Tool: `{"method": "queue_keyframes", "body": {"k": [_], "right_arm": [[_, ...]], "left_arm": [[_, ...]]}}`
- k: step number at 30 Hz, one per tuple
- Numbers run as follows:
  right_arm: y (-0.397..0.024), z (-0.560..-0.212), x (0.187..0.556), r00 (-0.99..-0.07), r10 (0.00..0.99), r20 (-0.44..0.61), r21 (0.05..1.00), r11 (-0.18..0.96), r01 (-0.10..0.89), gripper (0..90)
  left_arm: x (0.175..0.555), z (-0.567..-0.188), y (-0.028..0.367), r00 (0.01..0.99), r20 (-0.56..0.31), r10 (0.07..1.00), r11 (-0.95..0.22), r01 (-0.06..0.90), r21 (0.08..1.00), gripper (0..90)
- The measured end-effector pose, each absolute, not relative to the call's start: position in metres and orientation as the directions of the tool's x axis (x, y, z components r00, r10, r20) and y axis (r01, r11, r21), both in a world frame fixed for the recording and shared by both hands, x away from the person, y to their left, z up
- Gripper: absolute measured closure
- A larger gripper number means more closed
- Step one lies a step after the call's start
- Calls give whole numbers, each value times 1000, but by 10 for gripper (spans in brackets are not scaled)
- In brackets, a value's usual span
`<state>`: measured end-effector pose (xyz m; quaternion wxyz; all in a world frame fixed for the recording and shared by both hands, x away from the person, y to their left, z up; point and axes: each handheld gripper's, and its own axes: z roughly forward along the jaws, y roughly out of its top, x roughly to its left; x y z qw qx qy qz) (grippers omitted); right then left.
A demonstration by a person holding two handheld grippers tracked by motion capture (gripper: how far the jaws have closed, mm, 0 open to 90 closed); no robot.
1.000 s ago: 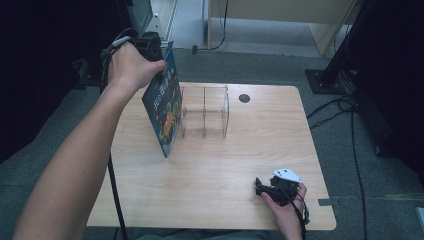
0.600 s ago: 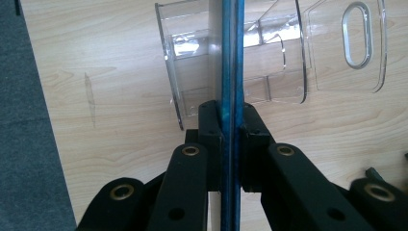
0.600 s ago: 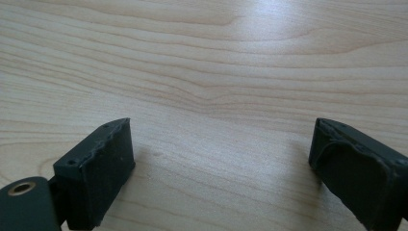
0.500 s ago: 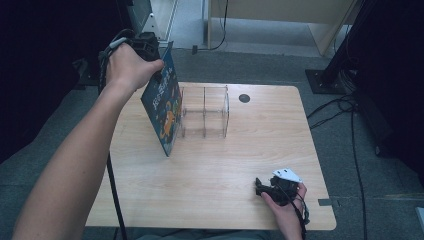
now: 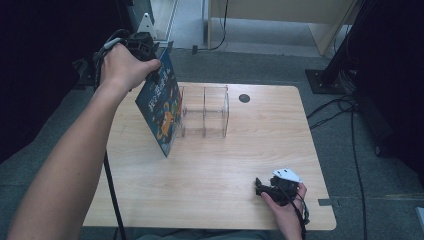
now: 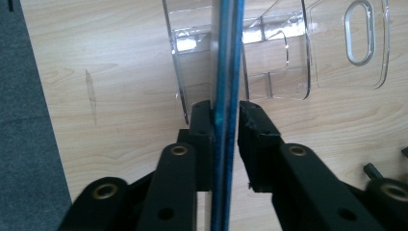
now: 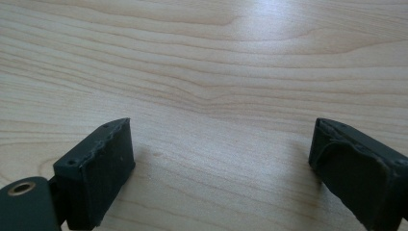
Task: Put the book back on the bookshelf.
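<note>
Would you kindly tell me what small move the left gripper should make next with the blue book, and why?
Probably lift the left gripper straight away. Its jaws have just been opening, a gap shows beside the blue book, and the book leans against the clear rack.

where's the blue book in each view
high view: blue book left of centre, upright on edge against the clear rack, its top corner at the left gripper.
left gripper view: seen edge-on, a thin blue strip running up the middle between the jaws.
right gripper view: not in it.
shared landmark: the clear rack.
</note>
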<state>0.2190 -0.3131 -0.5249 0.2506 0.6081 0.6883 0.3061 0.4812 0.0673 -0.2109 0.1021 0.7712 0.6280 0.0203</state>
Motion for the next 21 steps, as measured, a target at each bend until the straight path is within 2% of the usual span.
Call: {"method": "queue_keyframes", "body": {"k": [6, 10, 21], "right_arm": [[-313, -525, 219, -135, 990, 26, 726, 74, 684, 78], [-313, -525, 219, -135, 990, 27, 726, 74, 684, 78], [-313, -525, 219, -135, 991, 26, 726, 74, 684, 78]], "left_arm": [[480, -211, 72, 216, -85, 973, -197, 963, 184, 716], [480, -212, 73, 222, -78, 972, -204, 961, 188, 660], [479, -215, 83, 218, -71, 973, -202, 961, 191, 611]]}}
